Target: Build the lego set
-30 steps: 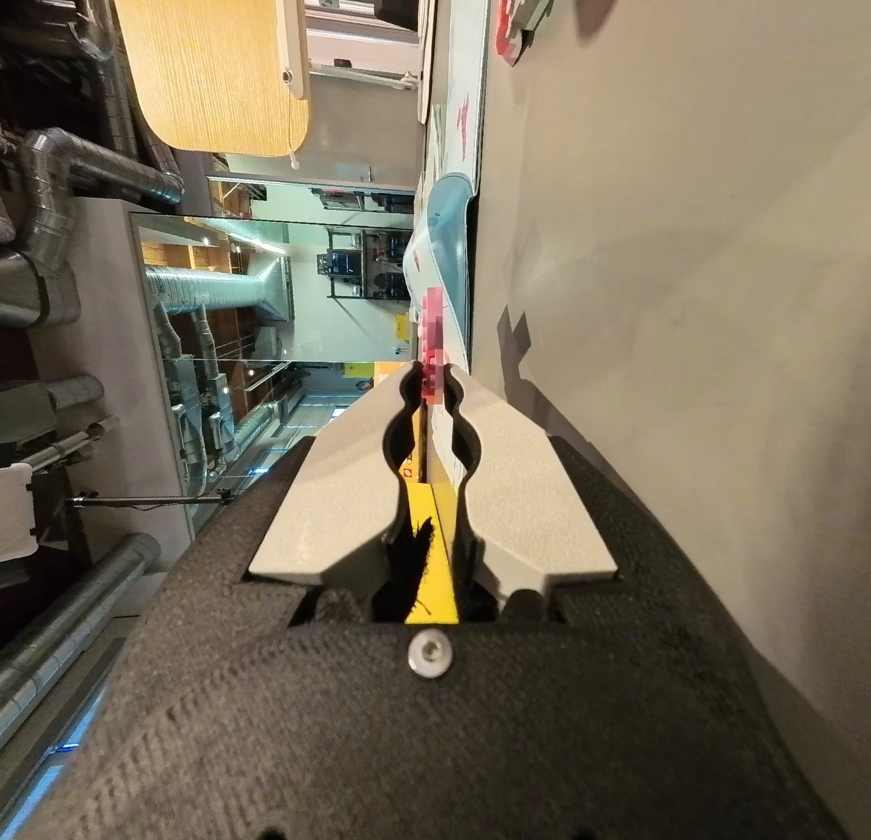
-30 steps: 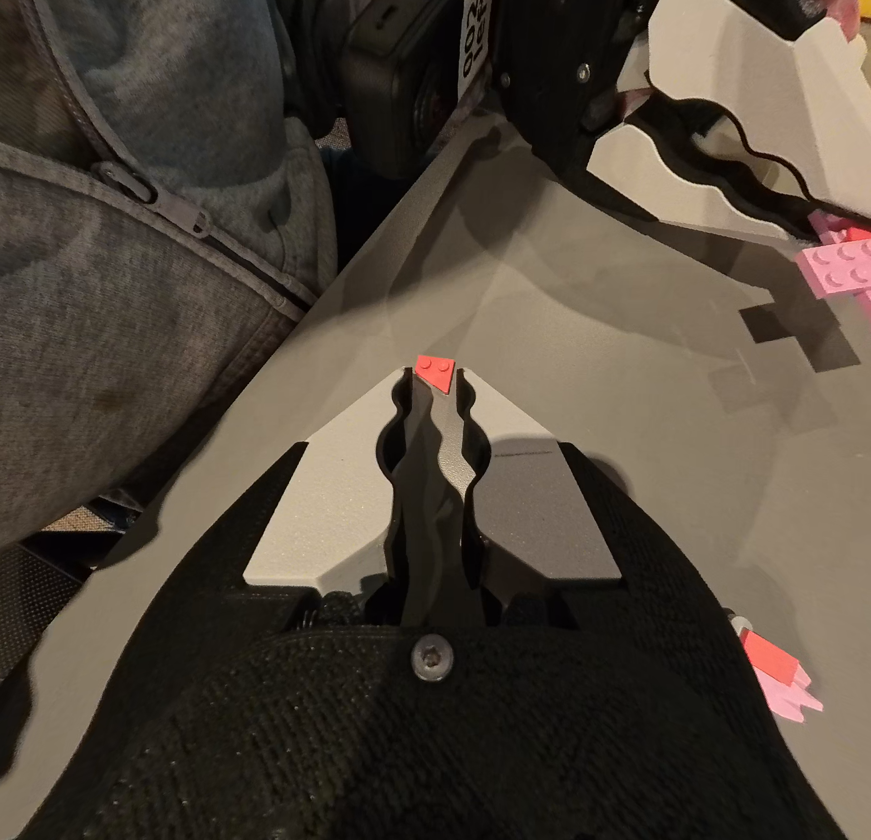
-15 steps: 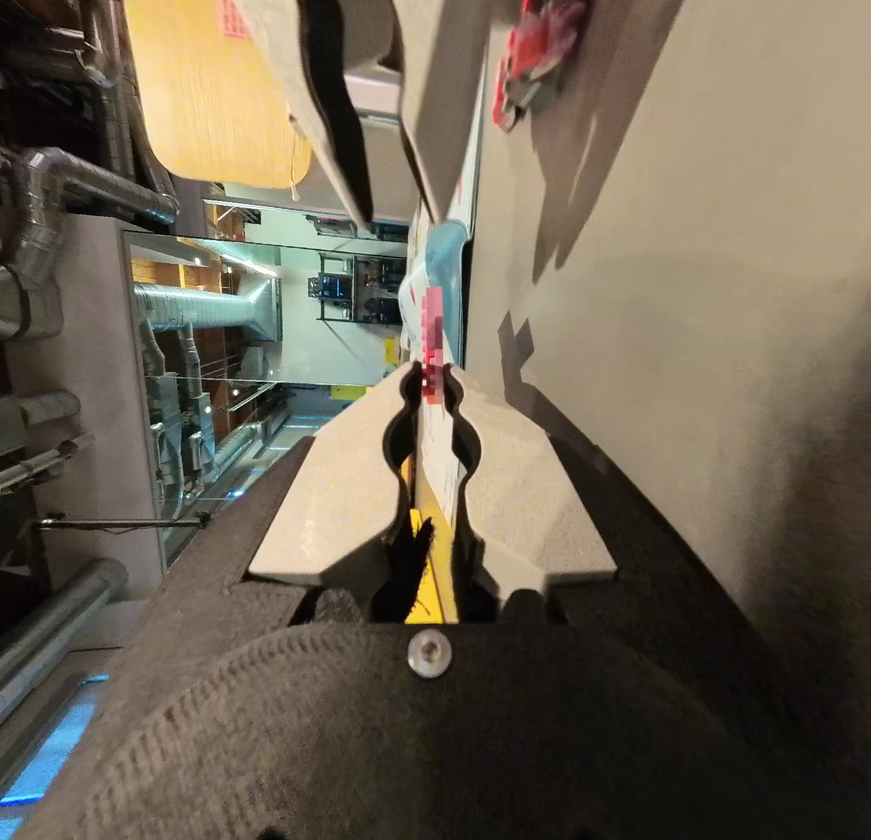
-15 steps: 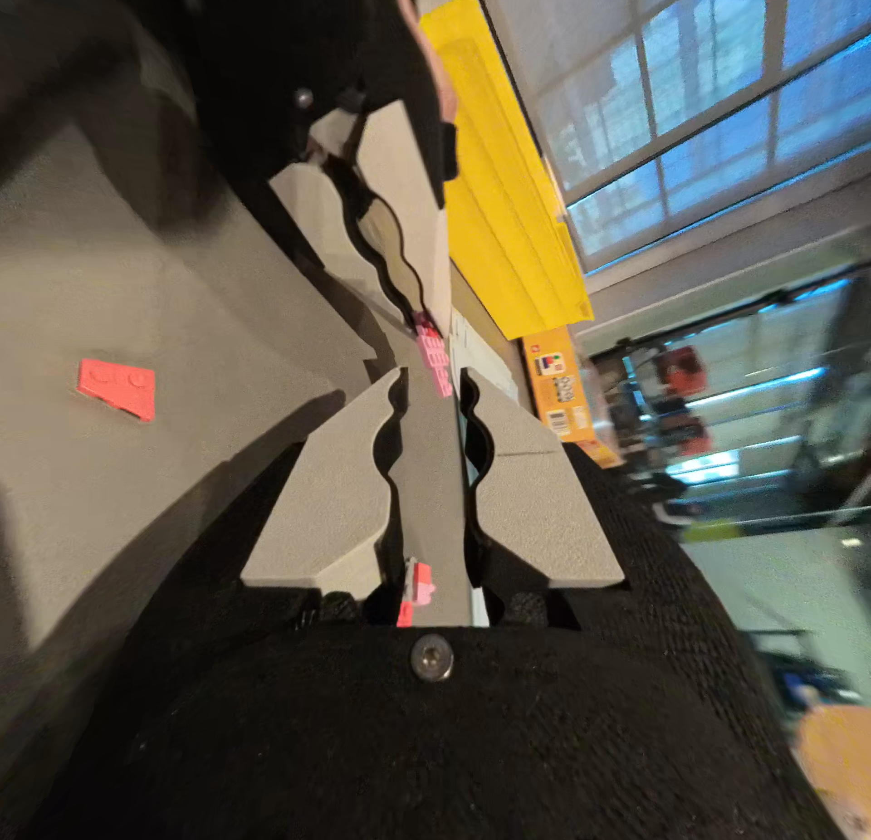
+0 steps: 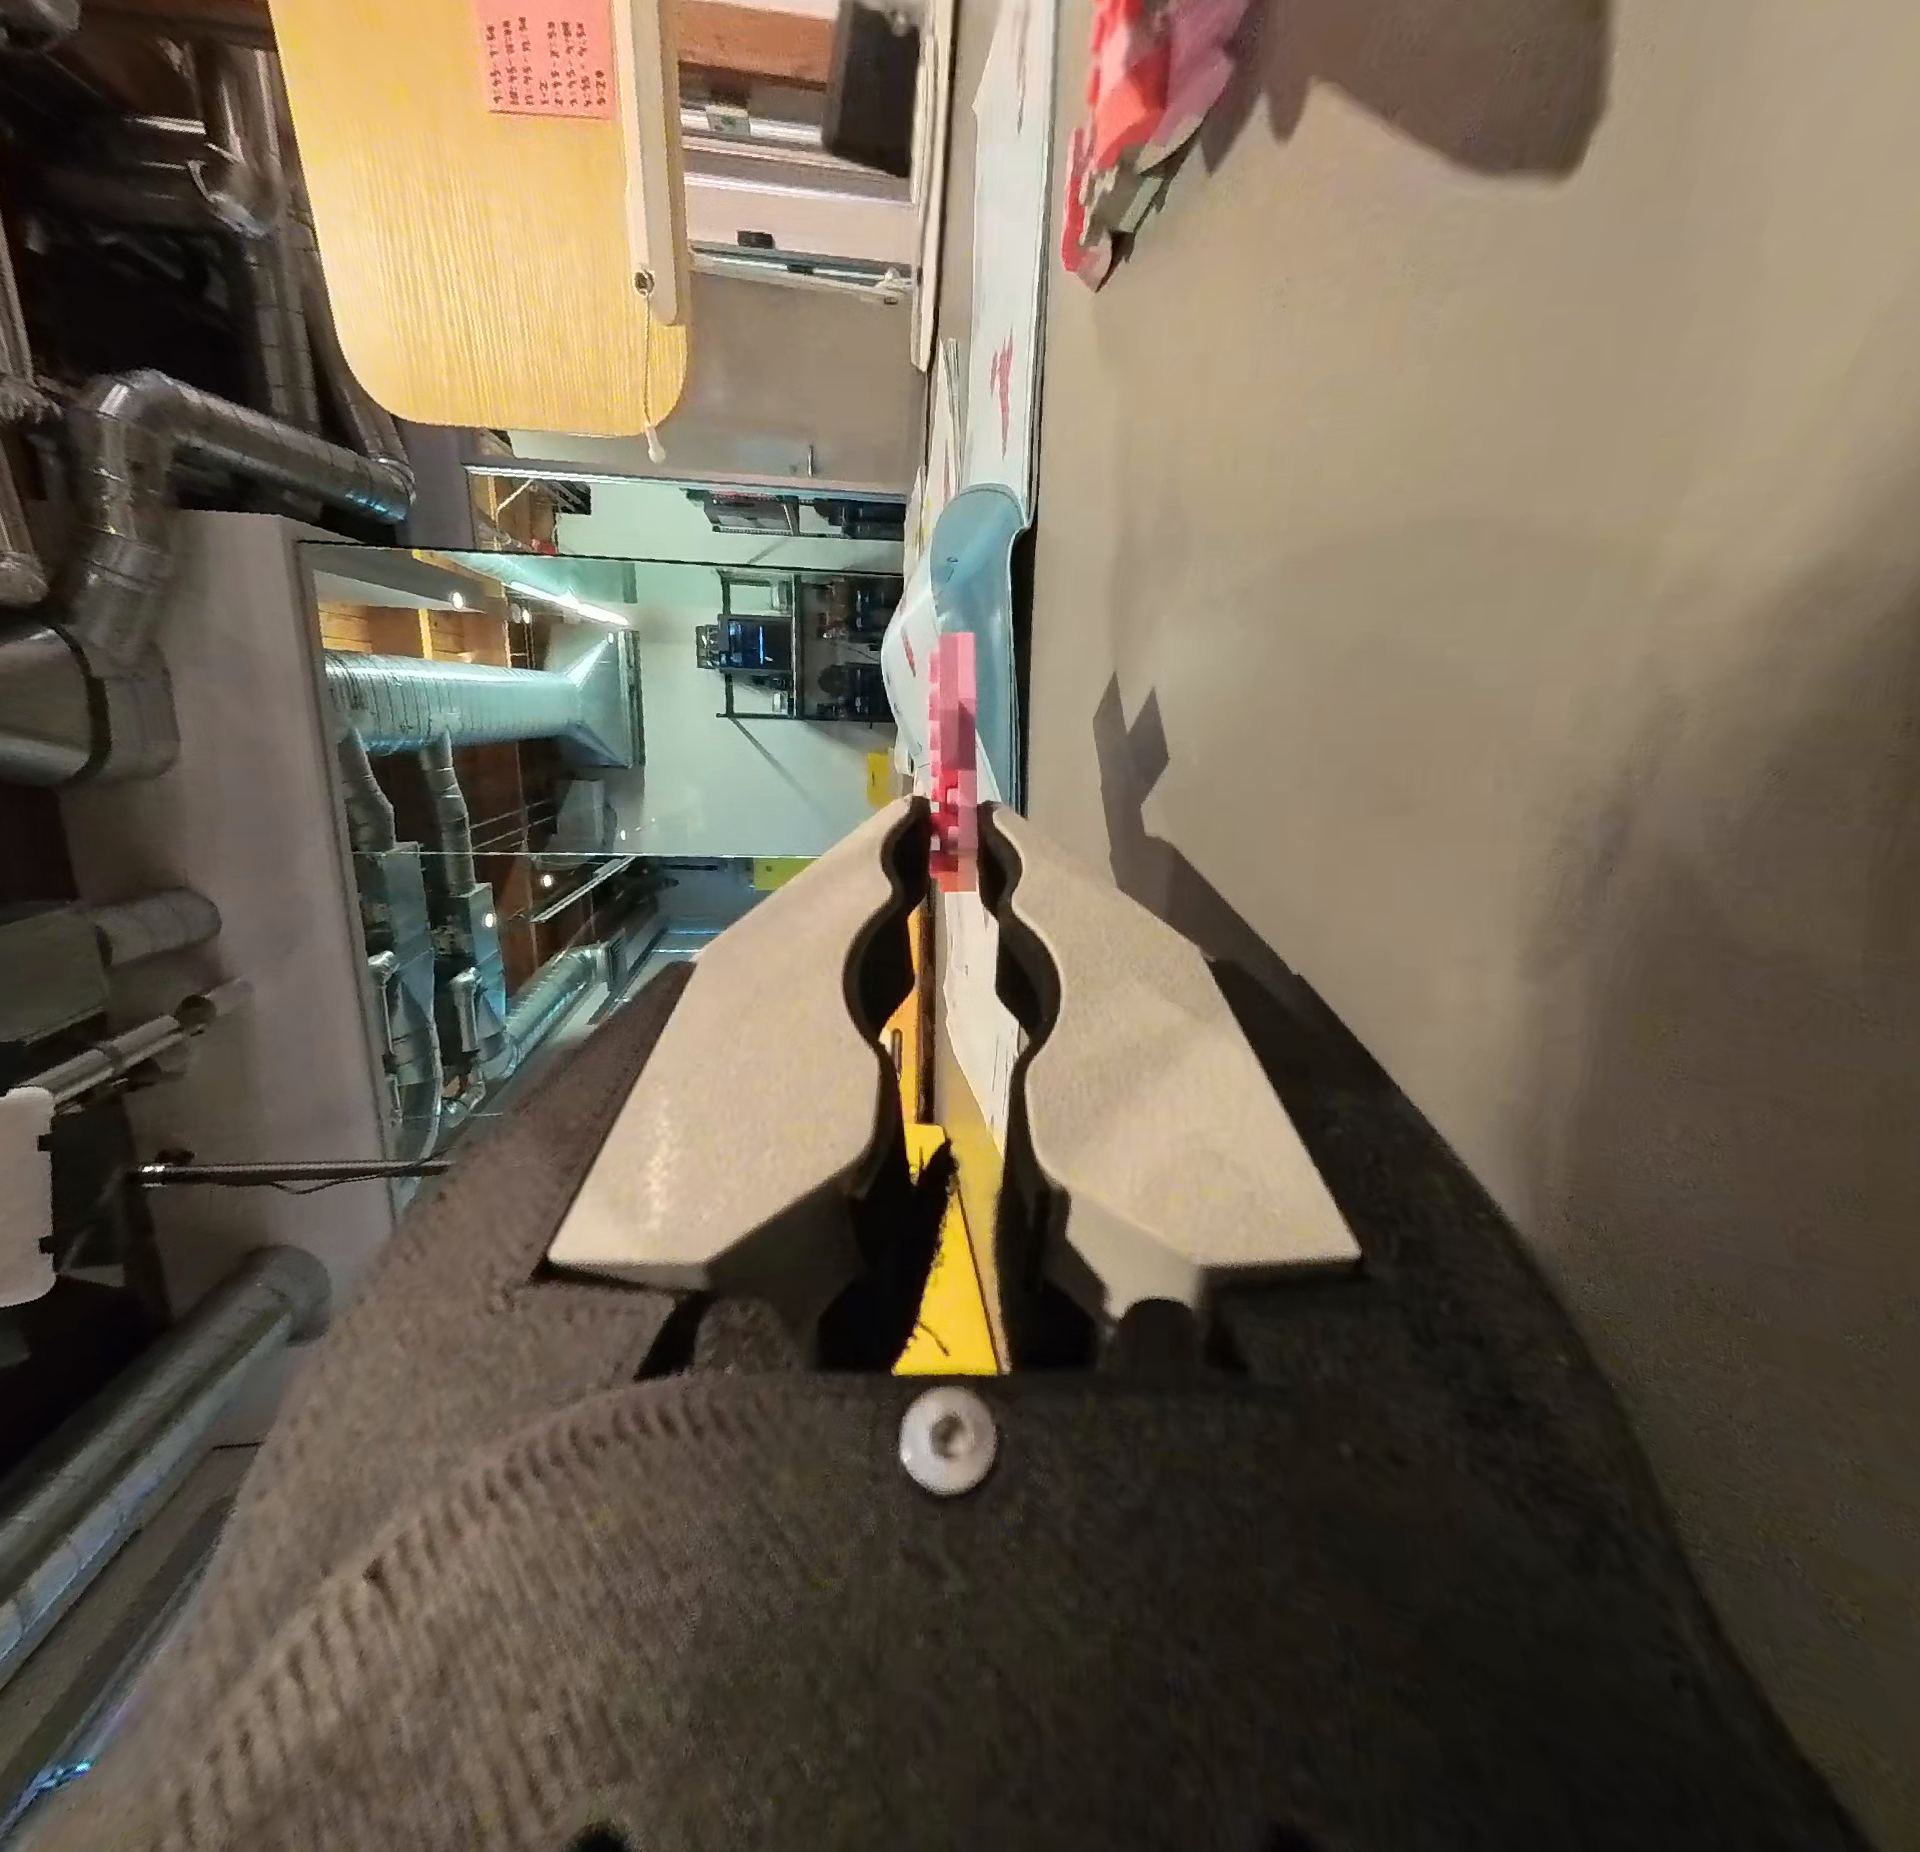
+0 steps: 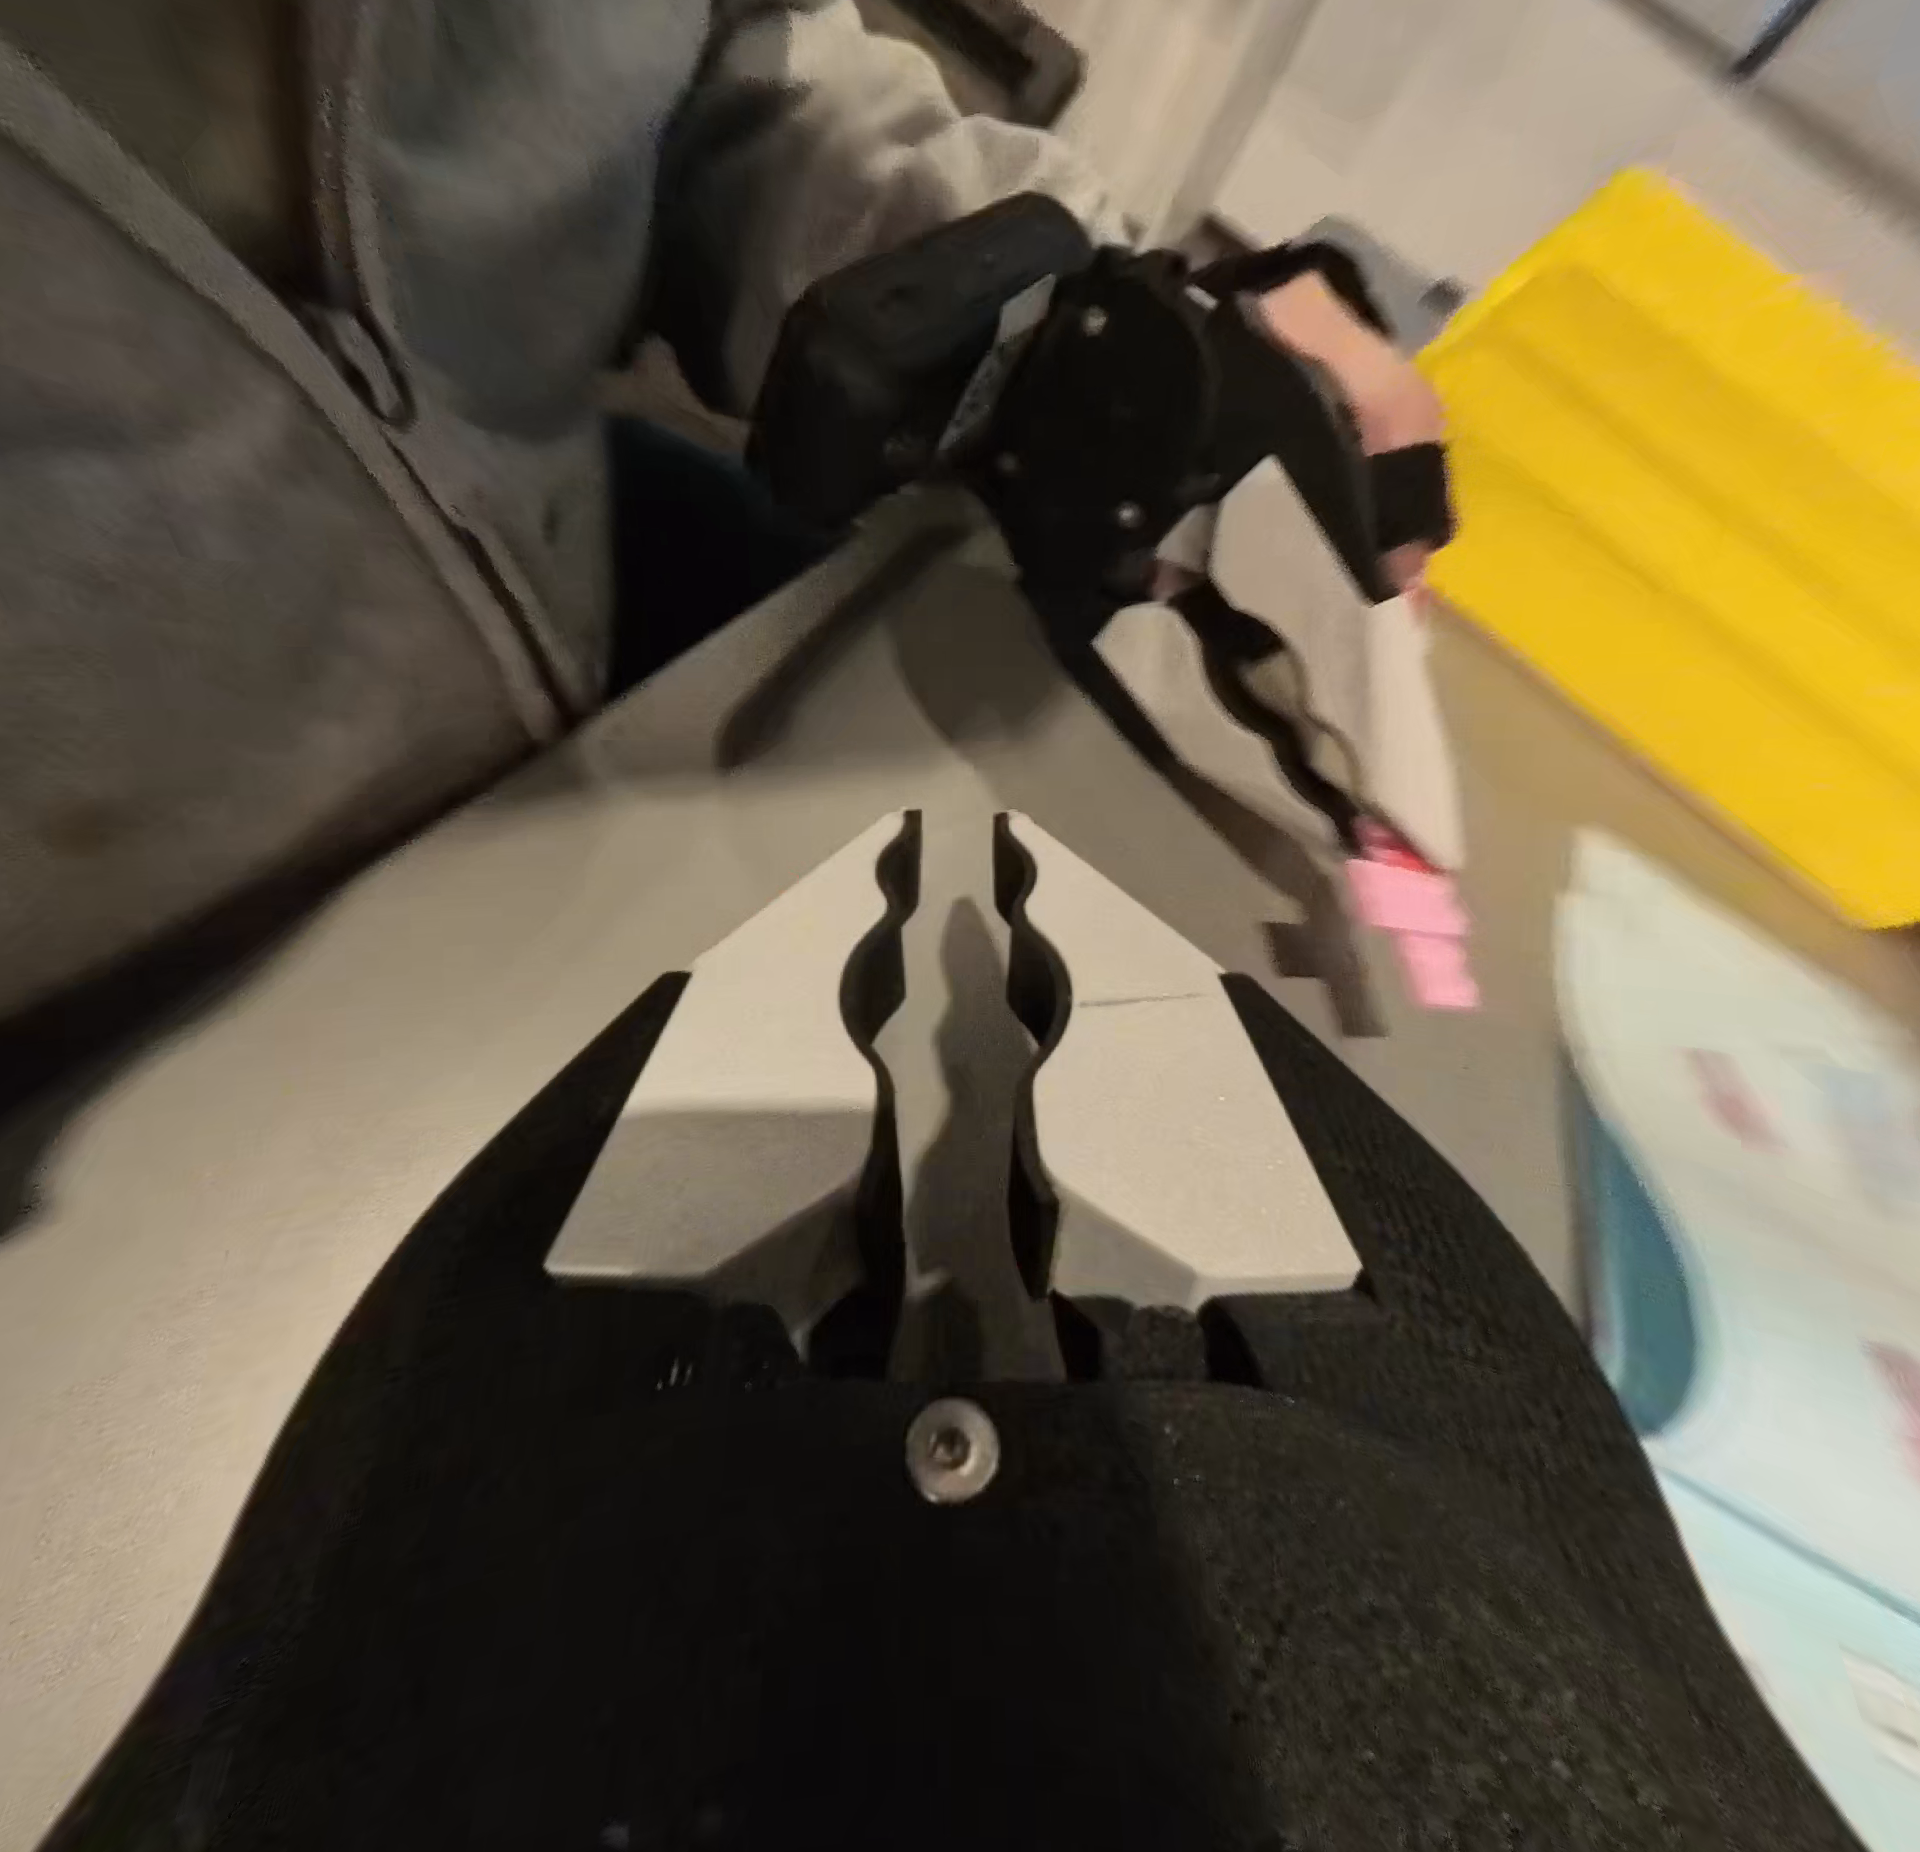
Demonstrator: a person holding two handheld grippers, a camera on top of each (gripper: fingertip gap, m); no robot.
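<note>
My left gripper (image 5: 954,823) is shut on a small pink and red lego assembly (image 5: 954,722) and holds it edge-on just off the grey table (image 5: 1455,867), which fills the right of this rotated view. The right wrist view is blurred. In it my right gripper (image 6: 956,826) is over the table (image 6: 312,1075), its jaws a narrow gap apart with nothing between them. Farther off in that view, the left gripper (image 6: 1351,831) holds the pink assembly (image 6: 1418,929).
A heap of loose red, pink and grey lego pieces (image 5: 1132,109) lies on the table. An open instruction booklet (image 6: 1745,1179) lies by the assembly. A yellow box (image 6: 1714,514) stands behind it. A person's grey jacket (image 6: 260,452) is at the table's near edge. Left tips to right tips: about 12 cm.
My right gripper let go of a small red wedge plate, which lay on the table half a second ago and is now out of view. It then swung round. The left gripper stayed put.
</note>
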